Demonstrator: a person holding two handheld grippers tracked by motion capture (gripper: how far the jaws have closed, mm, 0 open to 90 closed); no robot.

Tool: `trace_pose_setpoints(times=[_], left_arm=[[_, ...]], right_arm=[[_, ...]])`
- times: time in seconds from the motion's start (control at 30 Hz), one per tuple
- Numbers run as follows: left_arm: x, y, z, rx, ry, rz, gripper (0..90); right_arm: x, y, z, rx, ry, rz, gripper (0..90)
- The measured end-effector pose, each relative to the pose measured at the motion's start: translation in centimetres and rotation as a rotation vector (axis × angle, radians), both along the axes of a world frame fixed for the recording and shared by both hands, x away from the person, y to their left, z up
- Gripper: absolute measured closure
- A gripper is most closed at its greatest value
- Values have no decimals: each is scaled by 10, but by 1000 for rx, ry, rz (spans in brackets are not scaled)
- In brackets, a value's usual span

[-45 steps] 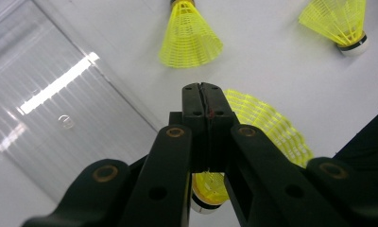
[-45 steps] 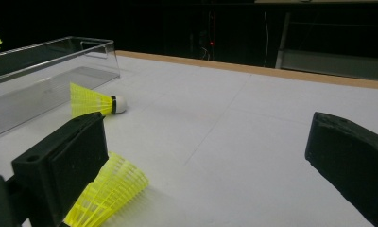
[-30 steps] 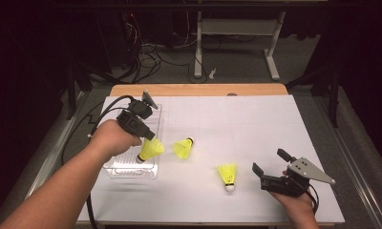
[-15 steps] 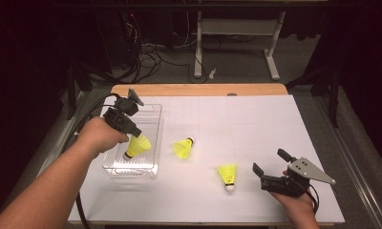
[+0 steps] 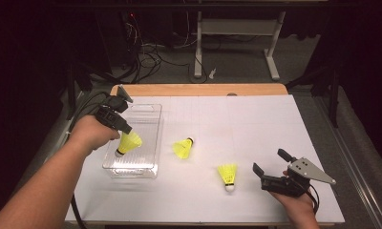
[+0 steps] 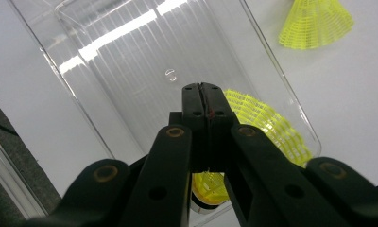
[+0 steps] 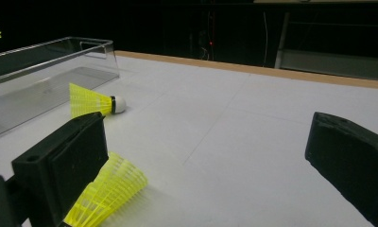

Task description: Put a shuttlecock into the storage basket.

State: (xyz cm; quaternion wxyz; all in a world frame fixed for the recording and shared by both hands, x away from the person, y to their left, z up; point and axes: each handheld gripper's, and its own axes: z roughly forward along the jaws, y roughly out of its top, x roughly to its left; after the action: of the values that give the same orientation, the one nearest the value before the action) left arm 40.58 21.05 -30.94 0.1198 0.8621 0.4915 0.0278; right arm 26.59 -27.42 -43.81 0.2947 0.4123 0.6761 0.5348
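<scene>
While the left gripper (image 5: 127, 135) is hanging over the clear plastic tray (image 5: 146, 114), its two black jaws are pressing flat together on the mesh skirt of a yellow shuttlecock (image 5: 128, 143), which is dangling just beneath the jaw tips with its cork base pointing down toward the tray floor. Seen along the jaws in the left gripper view, that held shuttlecock (image 6: 267, 125) is spreading out behind and to the right of the closed tips of the left gripper (image 6: 201, 87), and the ribbed tray (image 6: 130, 52) floor is lying directly below them. Beyond the tray's long wall, on the side away from the person's left hand (image 5: 91, 133), a second shuttlecock (image 5: 183, 148) is lying on its side on the white table (image 5: 256, 119). Far across the sheet, the right gripper (image 5: 268, 168) is resting low on the table in the person's right hand (image 5: 299, 202), its jaws standing wide apart with nothing between them. Just to the side of its near jaw, a third shuttlecock (image 5: 227, 175) is lying with its cork toward the person; in the right gripper view this one (image 7: 109, 191) is sitting close against the left-hand jaw of the right gripper (image 7: 206, 156), apart from the pads, while the second shuttlecock (image 7: 93, 102) is lying farther off beside the tray (image 7: 55, 71).
</scene>
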Motion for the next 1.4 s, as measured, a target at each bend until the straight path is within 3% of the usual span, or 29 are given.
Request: trace_pose_setpoints(times=[0.47, 0.9, 1.13, 1.4], left_arm=[[15, 10, -8, -9, -7, 62, 900], [34, 23, -34, 12, 13, 141, 900], [40, 24, -38, -13, 7, 146, 900], [44, 20, -47, -6, 9, 150, 900]], right_arm=[[0, -1, 0, 3, -1, -1, 6], [-1, -2, 0, 8, 1, -1, 6], [0, -1, 0, 7, 5, 1, 6], [-1, -2, 0, 8, 0, 3, 6]])
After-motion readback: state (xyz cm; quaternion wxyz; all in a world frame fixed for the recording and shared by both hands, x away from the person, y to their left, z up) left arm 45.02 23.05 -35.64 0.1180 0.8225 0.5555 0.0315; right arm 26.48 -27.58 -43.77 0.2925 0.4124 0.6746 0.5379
